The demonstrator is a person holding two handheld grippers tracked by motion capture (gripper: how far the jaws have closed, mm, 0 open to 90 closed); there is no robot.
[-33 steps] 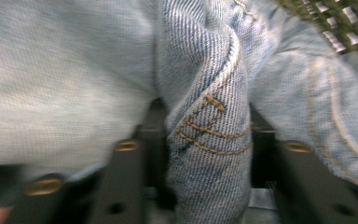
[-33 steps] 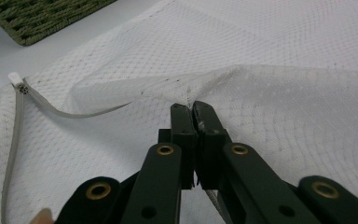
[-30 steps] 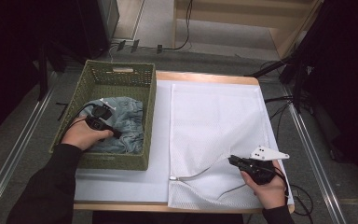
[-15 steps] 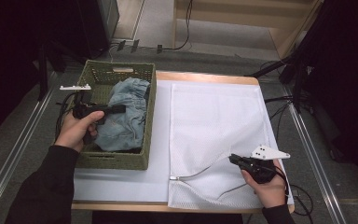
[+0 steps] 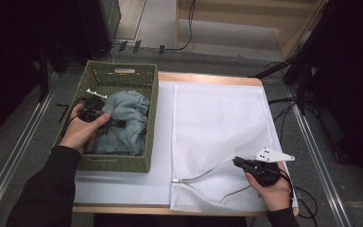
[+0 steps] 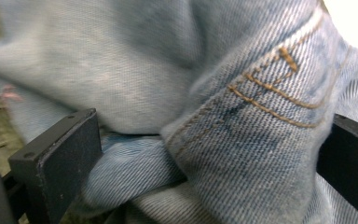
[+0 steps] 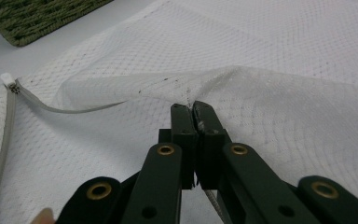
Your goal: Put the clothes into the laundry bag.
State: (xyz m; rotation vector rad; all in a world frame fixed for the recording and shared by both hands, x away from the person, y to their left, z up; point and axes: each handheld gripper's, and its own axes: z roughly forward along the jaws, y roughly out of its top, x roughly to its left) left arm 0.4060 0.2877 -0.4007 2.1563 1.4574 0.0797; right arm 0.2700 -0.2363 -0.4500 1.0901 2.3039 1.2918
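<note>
Crumpled light-blue jeans [image 5: 127, 113] lie in the green woven basket [image 5: 123, 66] at the table's left. My left gripper [image 5: 118, 124] reaches into the basket from its left side. In the left gripper view its jaws stand wide apart, with a thick stitched fold of the jeans [image 6: 242, 116] pressed between them. A white mesh laundry bag [image 5: 217, 113] lies flat on the right half of the table. My right gripper [image 5: 236, 161] is shut on the bag's upper layer [image 7: 191, 106] at the zip opening and lifts it a little. The zip pull [image 7: 8, 79] lies to its left.
The basket and the bag rest on a white sheet [image 5: 123, 187] over a wooden table [image 5: 208, 78]. Cables run across the floor behind the table and along its right side [image 5: 283, 101]. Dark furniture stands at the far left and far right.
My left gripper took hold of the jeans and pulled them from a flat heap into a raised bunch in the basket. The right gripper has stayed on the bag's edge.
</note>
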